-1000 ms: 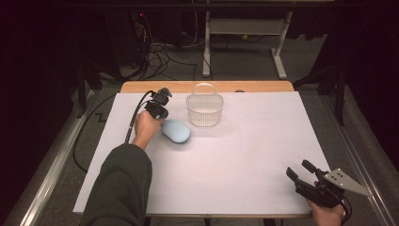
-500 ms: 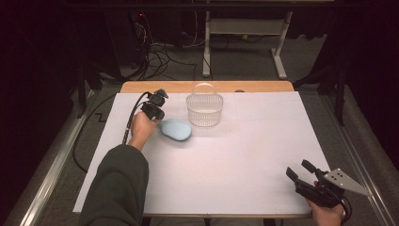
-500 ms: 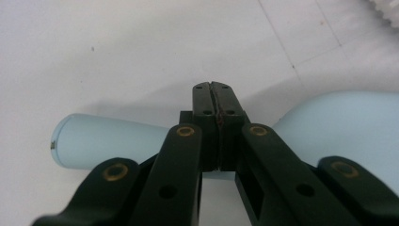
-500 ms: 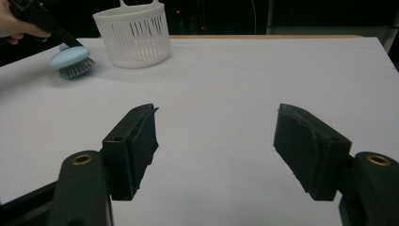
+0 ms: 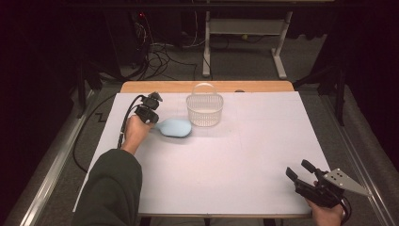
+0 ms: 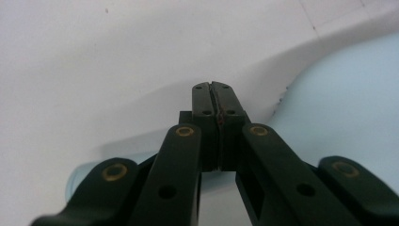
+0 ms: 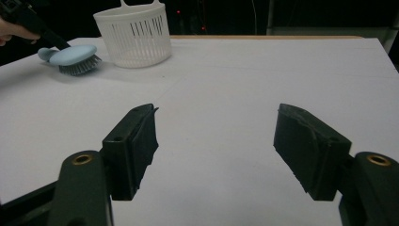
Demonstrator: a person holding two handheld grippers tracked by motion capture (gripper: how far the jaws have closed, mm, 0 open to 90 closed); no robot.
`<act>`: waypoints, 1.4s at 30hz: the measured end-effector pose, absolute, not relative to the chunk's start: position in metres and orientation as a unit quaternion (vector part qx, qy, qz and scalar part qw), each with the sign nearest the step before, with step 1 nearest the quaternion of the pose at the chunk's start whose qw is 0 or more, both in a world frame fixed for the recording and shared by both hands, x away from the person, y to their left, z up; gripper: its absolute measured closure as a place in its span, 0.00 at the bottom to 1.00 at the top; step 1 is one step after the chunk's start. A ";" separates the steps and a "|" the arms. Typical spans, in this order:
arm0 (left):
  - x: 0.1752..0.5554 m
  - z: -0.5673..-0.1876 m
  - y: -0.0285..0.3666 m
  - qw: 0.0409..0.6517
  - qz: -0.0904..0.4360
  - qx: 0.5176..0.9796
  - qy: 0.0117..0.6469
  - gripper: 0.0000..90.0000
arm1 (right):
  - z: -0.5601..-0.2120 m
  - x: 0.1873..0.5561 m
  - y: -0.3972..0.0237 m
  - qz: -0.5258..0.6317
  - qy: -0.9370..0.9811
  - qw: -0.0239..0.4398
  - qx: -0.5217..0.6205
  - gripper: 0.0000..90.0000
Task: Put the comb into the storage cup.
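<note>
The light-blue brush (image 5: 175,127) was seen left of centre in the high view, bristles down on the white tabletop (image 5: 235,160), just beside the white slatted basket (image 5: 204,110) w/ its loop handle, not touching it as far as could be told. It was judged light, stiff plastic, smooth & somewhat slippery on the back, w/ springy bristles; not fragile. The narrow handle end, at the brush's left, was judged the best place for a hold.

The left gripper (image 5: 151,116) was held at that handle end, jaws pressed together; in the left gripper view the handle (image 6: 87,172) lay under the shut jaws, so a pinch couldn't be confirmed. The sleeved forearm was stretched up from the lower left.

The right gripper (image 5: 301,172) was kept at lower right, jaws spread, nothing between.
</note>
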State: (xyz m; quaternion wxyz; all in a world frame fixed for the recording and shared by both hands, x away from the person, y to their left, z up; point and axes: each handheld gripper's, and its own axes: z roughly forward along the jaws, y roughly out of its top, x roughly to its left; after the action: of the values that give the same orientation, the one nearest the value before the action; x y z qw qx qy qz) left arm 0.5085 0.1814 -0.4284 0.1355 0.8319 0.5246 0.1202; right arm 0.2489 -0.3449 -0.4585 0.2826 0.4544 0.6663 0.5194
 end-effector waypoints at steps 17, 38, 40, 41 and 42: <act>0.489 -0.431 0.200 0.137 0.097 0.832 0.530 0.99 | -0.458 0.249 -0.345 0.520 0.666 0.282 0.454 0.35; 0.465 -0.433 0.205 0.156 0.081 0.834 0.524 0.99 | -0.458 0.249 -0.345 0.520 0.666 0.282 0.454 0.35; 0.463 -0.432 0.205 0.159 0.079 0.833 0.523 0.99 | -0.458 0.249 -0.345 0.520 0.667 0.282 0.454 0.35; 0.462 -0.432 0.205 0.159 0.078 0.833 0.524 0.99 | -0.458 0.249 -0.345 0.520 0.667 0.282 0.454 0.35; 0.461 -0.432 0.205 0.160 0.078 0.834 0.522 0.99 | -0.458 0.249 -0.345 0.520 0.667 0.283 0.453 0.35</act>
State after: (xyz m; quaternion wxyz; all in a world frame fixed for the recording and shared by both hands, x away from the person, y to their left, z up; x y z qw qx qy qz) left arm 0.4606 0.2047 -0.4321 0.1599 0.8339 0.5225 0.0779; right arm 0.2491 -0.3446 -0.4582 0.2826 0.4529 0.6671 0.5196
